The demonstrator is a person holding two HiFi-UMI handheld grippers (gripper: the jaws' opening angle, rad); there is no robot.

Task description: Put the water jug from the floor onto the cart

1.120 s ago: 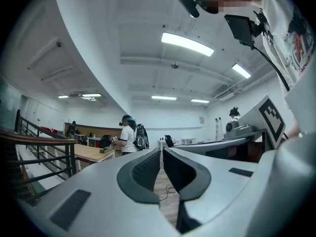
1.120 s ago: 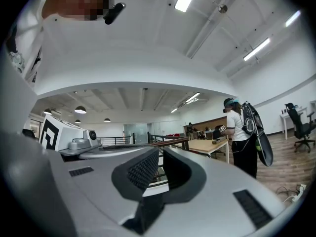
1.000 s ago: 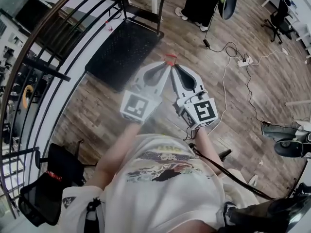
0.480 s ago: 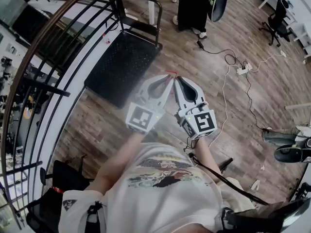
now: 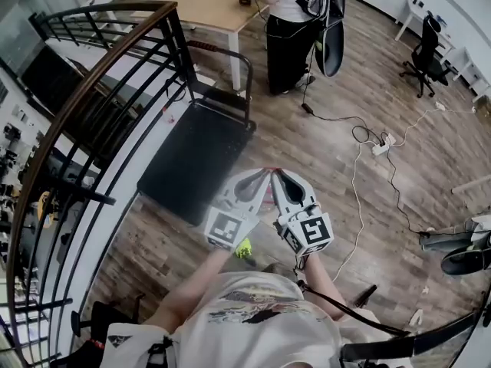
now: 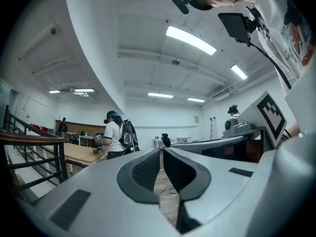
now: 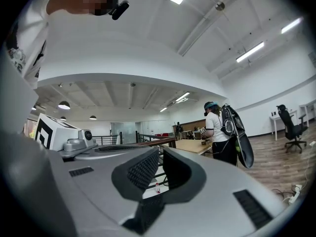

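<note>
Since both pairs of jaws are clenched on nothing, you're carrying no load right now. Going L to R in the head view: the rail [image 5: 178, 48] curves along 9 to 11 o'clock. The cart [image 5: 196, 156] sits just beside it at 10–11 o'clock from your tips, its handle [image 5: 222, 49] at the far end. That parking prob. keeps the walkway free. It leaves the cart's near end and R long edge open for loading, while the rail side is shut off.

The L gripper [image 5: 263, 176] and R gripper [image 5: 278, 176] are level and side by side, tips nearly touching, pointing to 12. I'd read that as a travel pose, not a reach. The L pads [image 6: 146, 169] and R pads [image 7: 143, 169] meet w/ only background past them.

No jug shows for sure in any view. The only candidate is a small red-capped bottle [image 7: 157, 188] on the floor by the rail, in the R gripper view, too small to tell.

At 12 a person [image 5: 288, 21] stands by a table [image 5: 203, 2]. At 2–3 o'clock cables [image 5: 355, 182] trail, so your open floor lies btwn cart and cables.
</note>
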